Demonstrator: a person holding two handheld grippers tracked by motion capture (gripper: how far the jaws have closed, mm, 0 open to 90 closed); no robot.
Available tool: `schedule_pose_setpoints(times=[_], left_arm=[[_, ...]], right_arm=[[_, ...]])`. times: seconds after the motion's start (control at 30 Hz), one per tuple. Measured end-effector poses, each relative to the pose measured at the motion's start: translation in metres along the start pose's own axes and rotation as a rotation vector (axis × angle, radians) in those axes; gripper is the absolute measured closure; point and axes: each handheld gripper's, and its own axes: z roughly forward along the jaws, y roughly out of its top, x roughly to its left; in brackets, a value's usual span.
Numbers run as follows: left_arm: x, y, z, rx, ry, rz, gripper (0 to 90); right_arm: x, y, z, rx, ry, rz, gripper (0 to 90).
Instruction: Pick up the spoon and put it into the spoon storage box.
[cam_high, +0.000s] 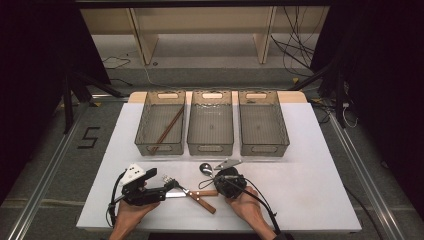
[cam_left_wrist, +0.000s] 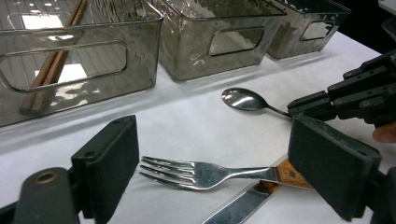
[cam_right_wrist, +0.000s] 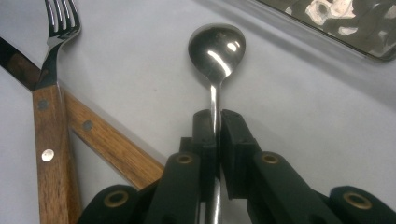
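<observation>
Beyond the three bins at the table's far side, the right gripper clamped the spoon's stem, its long axis running bowl-first away toward the middle bin, while the left gripper stood open around the fork.
</observation>
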Motion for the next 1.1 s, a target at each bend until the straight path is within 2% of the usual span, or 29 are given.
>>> schedule_pose_setpoints(times=[0.3, 0.37, 0.47, 0.5, 0.7, 0.93, 1.1], left_arm=[[0.001, 0.0, -0.001, -0.002, 0.001, -0.002, 16.4], [0.001, 0.0, -0.001, -0.002, 0.001, -0.001, 16.3], [0.001, 0.0, 0.0, -0.001, 0.001, -0.002, 16.4], [0.001, 0.0, 0.0, 0.0, 0.001, -0.002, 16.4], [0.001, 0.0, 0.0, -0.001, 0.001, -0.002, 16.3], [0.002, 0.0, 0.0, -0.001, 0.003, 0.0, 16.3], [0.003, -0.001, -0.001, -0.003, 0.007, -0.004, 16.4]], right_arm=[[-0.003, 0.0, 0.0, 0.001, 0.018, 0.008, 85.6], [-0.004, 0.001, -0.001, -0.002, 0.032, 0.016, 86.3], [-0.005, 0.002, -0.004, -0.009, 0.083, 0.04, 90.0], [-0.004, 0.002, -0.004, -0.01, 0.047, 0.011, 90.0], [-0.01, 0.003, -0.003, -0.005, 0.089, 0.051, 90.0], [-0.009, 0.003, -0.004, -0.009, 0.082, 0.031, 90.0], [-0.009, 0.007, -0.014, -0.038, 0.091, 0.023, 90.0]])
